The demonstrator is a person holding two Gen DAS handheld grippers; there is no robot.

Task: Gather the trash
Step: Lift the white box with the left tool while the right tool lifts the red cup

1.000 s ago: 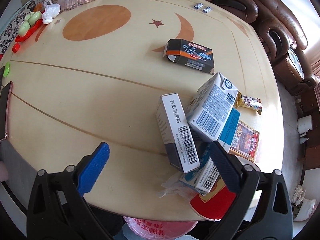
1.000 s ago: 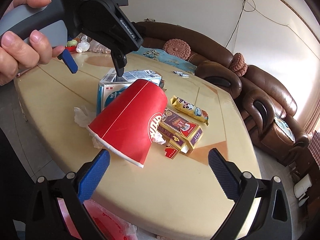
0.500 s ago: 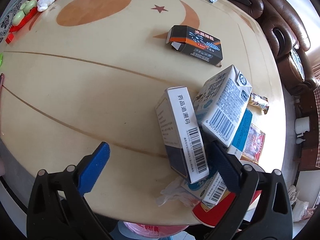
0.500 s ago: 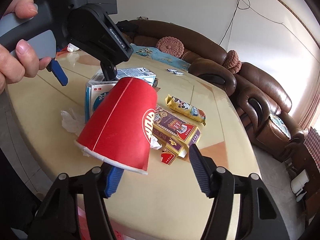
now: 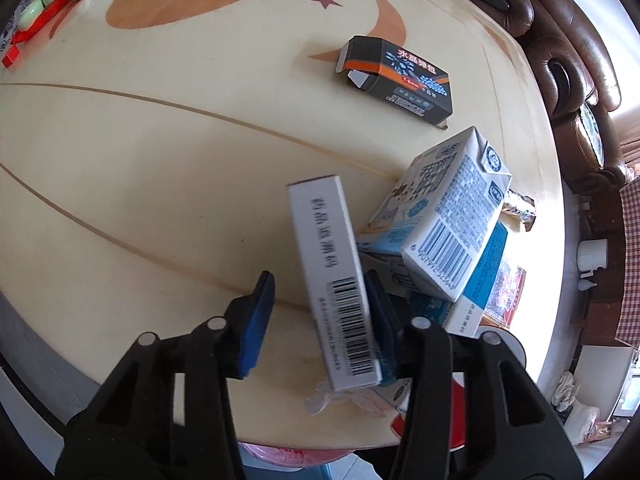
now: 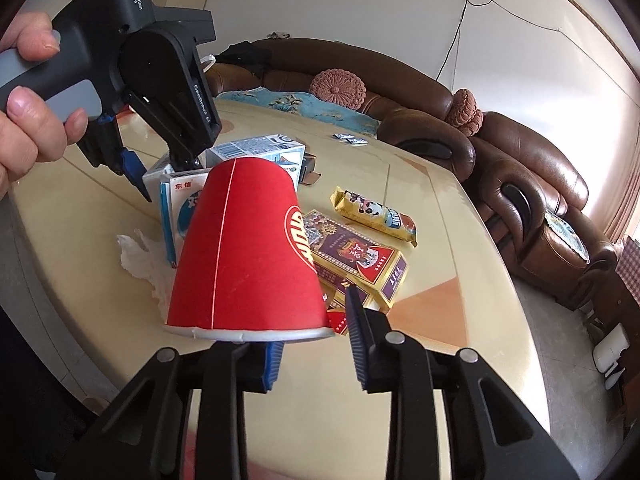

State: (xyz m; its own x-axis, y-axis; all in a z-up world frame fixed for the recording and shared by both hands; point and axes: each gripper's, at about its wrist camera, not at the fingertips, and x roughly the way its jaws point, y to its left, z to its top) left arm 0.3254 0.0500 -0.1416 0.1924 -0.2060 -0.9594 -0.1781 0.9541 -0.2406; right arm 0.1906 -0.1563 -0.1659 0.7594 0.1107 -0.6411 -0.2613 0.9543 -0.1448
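Glossy cream tabletop [image 5: 160,168], rounded, with inlaid orange disc, crescent and star; brown leather sofas run behind its far edge. Trash is heaped at the near right edge. White medicine box [image 5: 336,276], stiff card, barcode on its narrow face, stands tilted on the heap between the blue ribbed pads of the left gripper [image 5: 320,320]; jaws are closing, right pad against the box, left pad with a gap to it. Just right of it lies a white-and-blue milk carton [image 5: 448,216], folded gable top, resting on a flat blue-and-white box [image 5: 484,280]. Black carton with an orange band [image 5: 400,76], one end flap open, interior dark and contents not discernible, lies apart toward the far right edge. Crumpled white tissue [image 5: 332,396] sits at the near edge under the heap. Red paper cup [image 6: 244,248], conical, white rolled rim, lies on its side over the heap, mouth toward the right-wrist camera; inside not visible from this angle. Right gripper [image 6: 316,344] jaws are closing around the cup's rim; its left pad is hidden behind the rim, so contact is uncertain, while the right pad stands clear. Beside the cup: a gold-and-purple card box [image 6: 356,256] and a glossy yellow snack wrapper [image 6: 372,212]. A hand [image 6: 28,92] grasps the left gripper's grey handle at upper left.
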